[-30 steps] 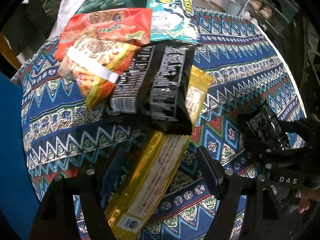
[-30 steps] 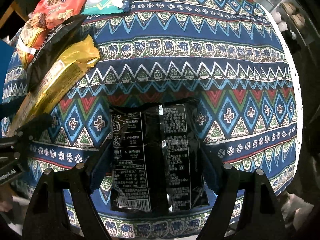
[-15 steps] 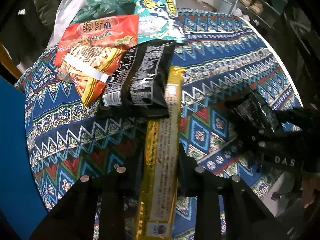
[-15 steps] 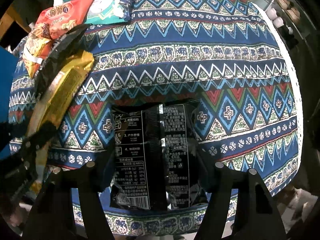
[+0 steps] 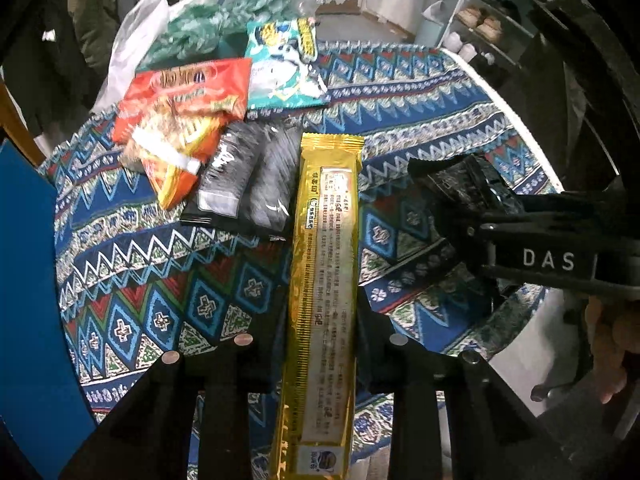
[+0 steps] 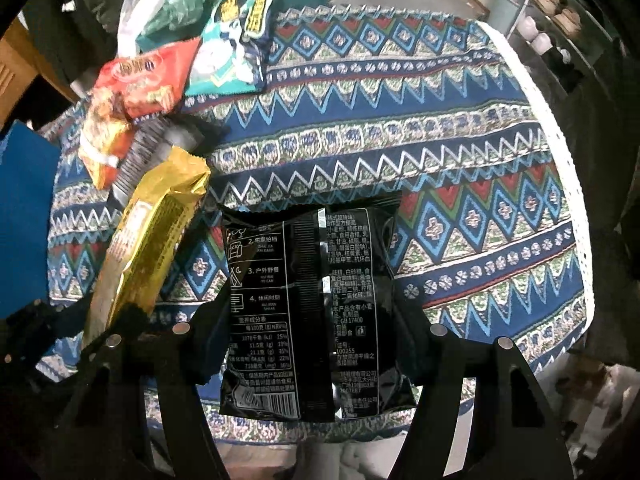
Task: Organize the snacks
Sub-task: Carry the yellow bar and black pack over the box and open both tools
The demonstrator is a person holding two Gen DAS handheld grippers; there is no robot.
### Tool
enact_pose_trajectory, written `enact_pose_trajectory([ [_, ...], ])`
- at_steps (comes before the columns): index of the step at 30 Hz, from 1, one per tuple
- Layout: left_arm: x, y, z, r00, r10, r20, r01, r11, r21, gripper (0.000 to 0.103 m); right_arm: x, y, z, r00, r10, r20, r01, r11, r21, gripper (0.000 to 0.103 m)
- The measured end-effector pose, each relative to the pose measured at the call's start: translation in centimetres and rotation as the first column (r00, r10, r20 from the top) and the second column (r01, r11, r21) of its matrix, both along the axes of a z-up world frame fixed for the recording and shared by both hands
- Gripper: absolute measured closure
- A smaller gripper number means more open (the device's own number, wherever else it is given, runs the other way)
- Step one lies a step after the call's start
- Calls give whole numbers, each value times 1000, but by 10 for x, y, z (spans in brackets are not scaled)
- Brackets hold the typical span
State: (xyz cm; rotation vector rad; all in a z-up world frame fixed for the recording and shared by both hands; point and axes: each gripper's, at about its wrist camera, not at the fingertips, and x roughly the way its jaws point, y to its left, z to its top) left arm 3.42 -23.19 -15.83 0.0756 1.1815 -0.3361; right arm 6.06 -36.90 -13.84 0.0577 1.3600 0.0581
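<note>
A: What does the left gripper (image 5: 320, 344) have?

B: Its fingers (image 5: 260, 344) are clenched on a long gold snack packet (image 5: 326, 280), gripping it on both long edges near the lower part. The packet points away from the camera, its far end raised above the patterned tablecloth (image 5: 160, 280) that covers the round surface.

A: And the right gripper (image 6: 312, 320)?

B: Its fingers (image 6: 412, 344) are grasping a black snack bag (image 6: 304, 300), back side up with white print and a barcode. The bag is pinched by its two sides and hangs over the near edge of the surface.

A: Where are the other snacks?

B: Piled at the far left of the surface. A red bag (image 5: 188, 92) lies at the back, an orange and yellow bag (image 5: 176, 152) in front of it and overlapping it, and a second black bag (image 5: 244, 184) just beside that one, blurred in the left wrist view. A teal bag with a cartoon figure (image 5: 284, 68) sits behind them, next to the red one.

A: Anything past the pile?

B: A white plastic bag (image 5: 132, 40) and a green one (image 5: 200, 28) at the far rim. Part of a hand (image 5: 608, 344) shows behind the right gripper's body.
</note>
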Motion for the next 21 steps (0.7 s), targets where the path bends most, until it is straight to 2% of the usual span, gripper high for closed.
enact_pose_trajectory([
  [5, -4, 1, 17, 1000, 18, 25, -18, 1000, -25, 74, -5, -2, 31, 998, -3, 62, 4, 1000, -14, 35],
  [10, -4, 9, 36, 997, 50, 64, -48, 998, -40, 74, -11, -3, 52, 993, -7, 117, 6, 1000, 10, 35],
  [21, -7, 39, 82, 977, 133, 169, -126, 991, -54, 74, -4, 15, 81, 976, 21, 215, -33, 998, 51, 35],
])
